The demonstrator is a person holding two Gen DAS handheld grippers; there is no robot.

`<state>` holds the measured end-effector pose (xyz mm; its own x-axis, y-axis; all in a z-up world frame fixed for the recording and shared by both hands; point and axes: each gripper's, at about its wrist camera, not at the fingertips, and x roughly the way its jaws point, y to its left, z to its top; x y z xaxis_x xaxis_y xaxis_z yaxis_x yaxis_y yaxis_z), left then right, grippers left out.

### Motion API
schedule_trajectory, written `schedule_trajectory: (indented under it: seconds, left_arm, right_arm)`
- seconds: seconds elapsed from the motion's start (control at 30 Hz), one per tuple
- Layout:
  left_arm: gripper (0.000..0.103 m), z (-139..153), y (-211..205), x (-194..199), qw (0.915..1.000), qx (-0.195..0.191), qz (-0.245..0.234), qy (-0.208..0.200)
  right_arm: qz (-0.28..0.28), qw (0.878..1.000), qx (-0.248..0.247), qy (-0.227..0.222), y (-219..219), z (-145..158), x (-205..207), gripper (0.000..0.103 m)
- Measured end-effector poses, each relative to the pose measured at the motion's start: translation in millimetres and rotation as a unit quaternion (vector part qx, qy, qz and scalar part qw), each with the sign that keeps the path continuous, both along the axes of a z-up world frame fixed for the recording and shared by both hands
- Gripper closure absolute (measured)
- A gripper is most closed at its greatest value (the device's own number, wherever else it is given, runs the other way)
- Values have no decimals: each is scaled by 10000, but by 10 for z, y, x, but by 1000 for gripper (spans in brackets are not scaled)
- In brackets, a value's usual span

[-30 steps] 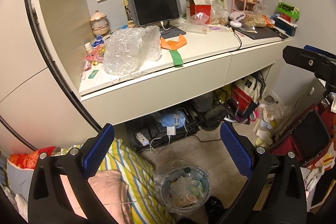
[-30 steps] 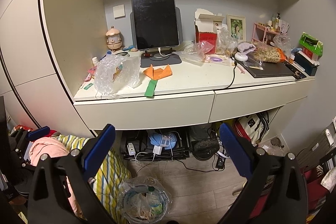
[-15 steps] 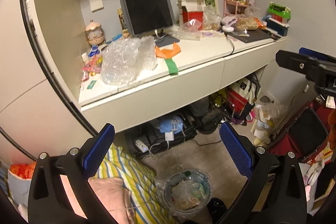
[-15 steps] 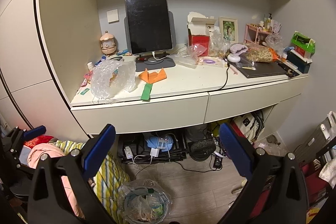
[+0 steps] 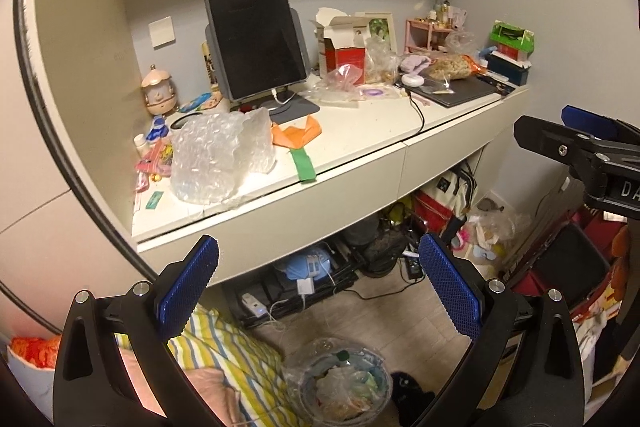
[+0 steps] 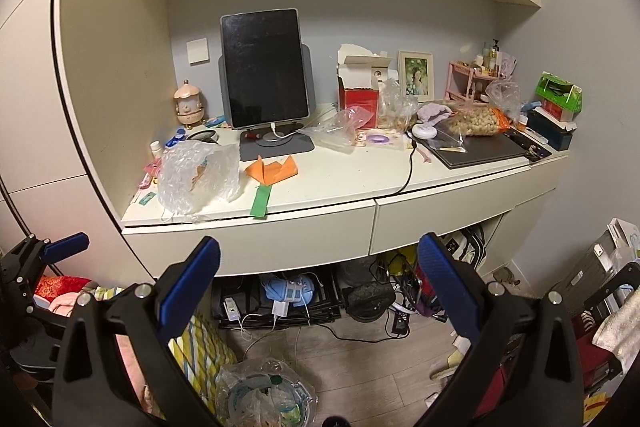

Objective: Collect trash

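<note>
Both grippers, left gripper and right gripper, wide open, empty | bubble wrap at surface left: we judged it light, soft, slippery | pinch near crumpled edge.

Both grippers have drawn back and tilted up from the desk.

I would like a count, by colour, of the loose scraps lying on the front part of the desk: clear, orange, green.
Clear: 1, the bubble wrap at the desk's left end
Orange: 1, the folded paper
Green: 1, the strip reaching the front edge
Total: 3
</note>
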<state>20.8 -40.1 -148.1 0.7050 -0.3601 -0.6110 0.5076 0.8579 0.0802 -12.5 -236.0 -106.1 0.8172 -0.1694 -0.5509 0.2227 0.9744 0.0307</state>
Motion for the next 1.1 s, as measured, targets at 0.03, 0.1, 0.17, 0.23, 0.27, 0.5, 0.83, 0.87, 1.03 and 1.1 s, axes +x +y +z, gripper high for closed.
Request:
schedule_trajectory:
  seconds: [0.03, 0.1, 0.17, 0.23, 0.27, 0.5, 0.83, 0.87, 1.03, 1.1]
  left_arm:
    - [6, -8, -21, 30, 10000, 15, -5, -3]
    - [5, -29, -75, 115, 10000, 49, 5, -10]
    - [5, -46, -132, 201, 10000, 87, 42, -3]
    - [5, -65, -210, 319, 9999, 97, 103, 21]
    - [5, -73, -249, 372, 9999, 102, 125, 43]
    - [5, -115, -617, 831, 9998, 71, 193, 55]
    - [5, -241, -1254, 1572, 9996, 191, 215, 84]
    - [5, -250, -1303, 1636, 9995, 197, 232, 82]
    - [5, -301, -1570, 1977, 9991, 264, 309, 108]
    - [6, -318, -1663, 2096, 9990, 302, 315, 122]
  right_arm:
    - [0, 10000, -2, 2, -13, -7, 16, 6]
    - [20, 10000, -7, 9, -78, -34, 96, 6]
    - [39, 10000, 30, 2, -157, -55, 187, 6]
    - [64, 10000, 53, -9, -233, -77, 285, 6]
    - [67, 10000, 56, -7, -260, -81, 319, 6]
    - [78, 9999, 149, 21, -661, -153, 811, 6]
    - [186, 9994, 277, 107, -1211, -270, 1635, 6]
    - [206, 9993, 281, 116, -1240, -279, 1689, 6]
    - [340, 9990, 232, 153, -1398, -320, 2079, 6]
    - [371, 9988, 265, 174, -1483, -357, 2248, 6]
